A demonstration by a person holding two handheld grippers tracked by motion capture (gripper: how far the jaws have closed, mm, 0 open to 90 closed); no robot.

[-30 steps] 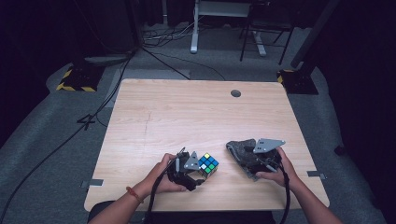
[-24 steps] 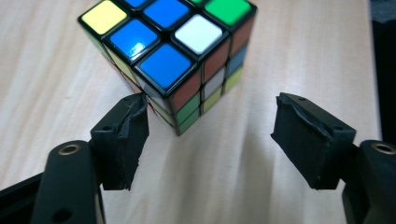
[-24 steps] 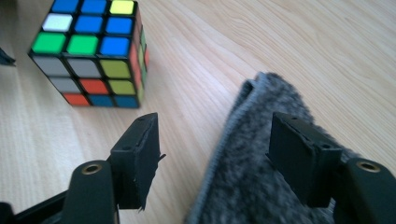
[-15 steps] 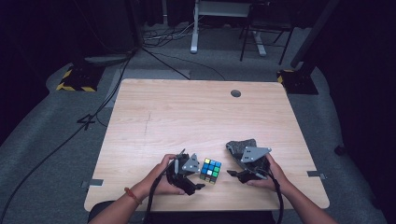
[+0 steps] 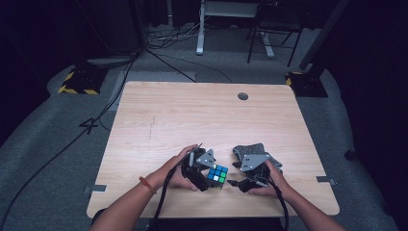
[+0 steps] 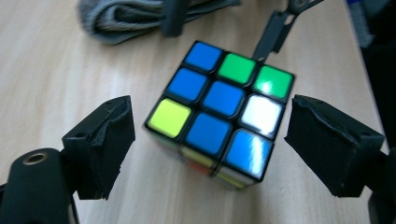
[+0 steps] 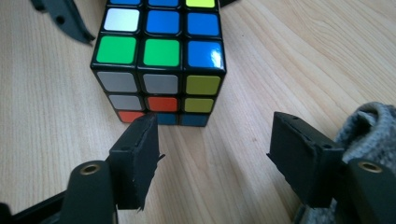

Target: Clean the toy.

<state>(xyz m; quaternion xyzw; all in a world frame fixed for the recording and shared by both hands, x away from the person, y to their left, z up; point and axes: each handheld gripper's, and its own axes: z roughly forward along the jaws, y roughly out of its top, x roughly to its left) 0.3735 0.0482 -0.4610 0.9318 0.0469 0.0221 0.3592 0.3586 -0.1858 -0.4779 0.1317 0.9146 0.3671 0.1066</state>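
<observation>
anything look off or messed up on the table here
Nothing is damaged or spilled. The cube sits flat on the table, scrambled with mixed colours on top. A grey cloth lies bunched beside the right gripper rather than folded flat.

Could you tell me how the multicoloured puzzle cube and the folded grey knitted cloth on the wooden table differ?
The multicoloured puzzle cube is hard, glossy and square-edged; the folded grey knitted cloth is soft, matt and rumpled. The cube shows blue, green, white and yellow tiles; the cloth is plain grey. The cube sits between the two grippers; the cloth lies beside the right one. Both rest on the table.
</observation>
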